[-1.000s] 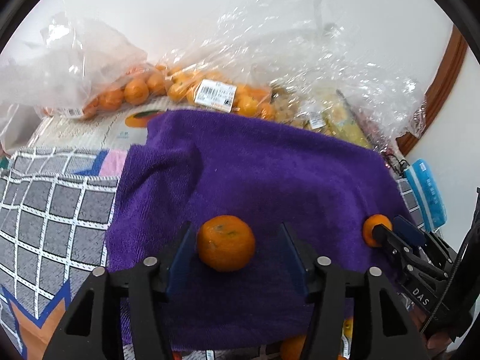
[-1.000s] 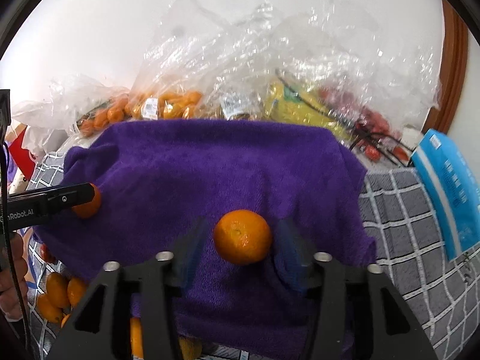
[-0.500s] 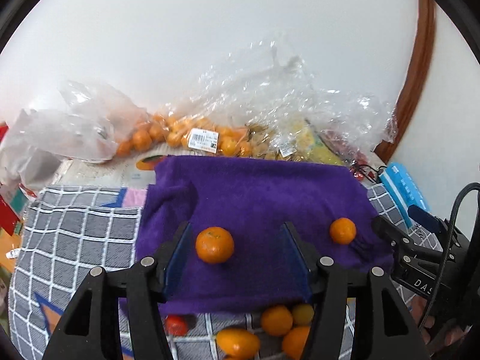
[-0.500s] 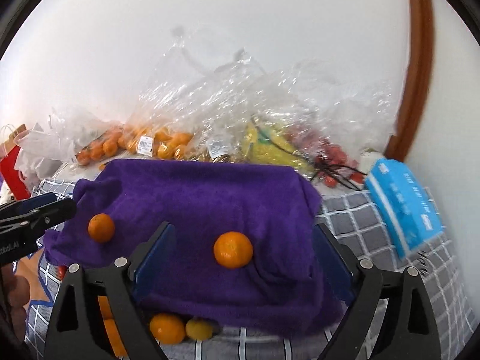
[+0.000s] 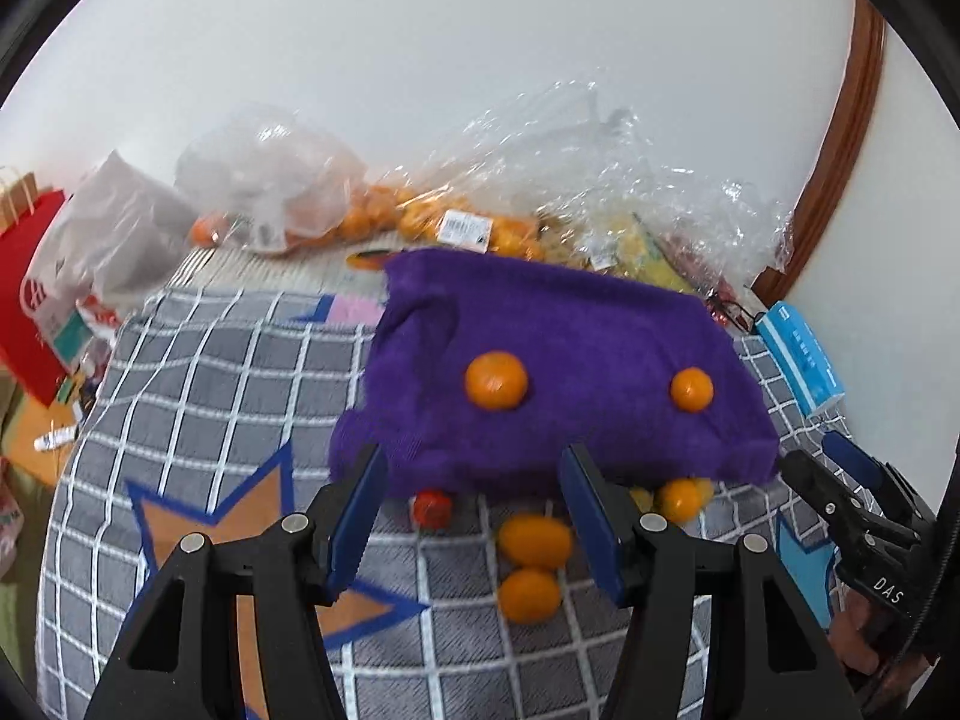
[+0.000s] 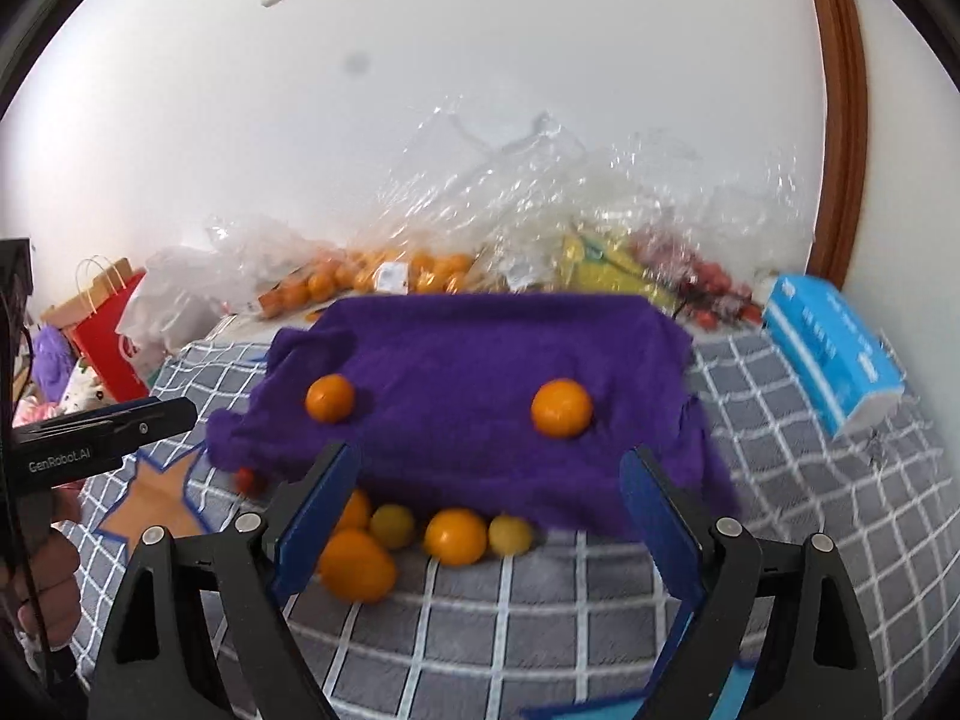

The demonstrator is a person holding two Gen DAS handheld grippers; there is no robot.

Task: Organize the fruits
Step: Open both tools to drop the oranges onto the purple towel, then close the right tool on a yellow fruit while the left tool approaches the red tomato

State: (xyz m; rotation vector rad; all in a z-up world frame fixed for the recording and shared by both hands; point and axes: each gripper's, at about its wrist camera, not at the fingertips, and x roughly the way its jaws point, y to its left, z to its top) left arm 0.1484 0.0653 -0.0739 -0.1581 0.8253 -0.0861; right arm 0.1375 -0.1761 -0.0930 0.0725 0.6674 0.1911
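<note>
Jaws spread on both grippers, nothing pinched.
Left gripper (image 5: 474, 516) & right gripper (image 6: 489, 507) are held back from the purple towel (image 5: 558, 324), w/ two oranges (image 5: 497, 380) (image 5: 692, 389) set apart on top. More loose fruit (image 6: 455, 535) is seen on the checked cloth (image 6: 540, 618) at the towel's near edge. Step judged: between placements; next pick calls for a reach down to that pile, one piece centred betw. pads.

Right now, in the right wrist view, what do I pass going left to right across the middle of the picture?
Left gripper → red paper bag → smaller mandarin on the purple towel → larger mandarin on the towel → right edge of the purple towel → blue tissue pack.
</note>
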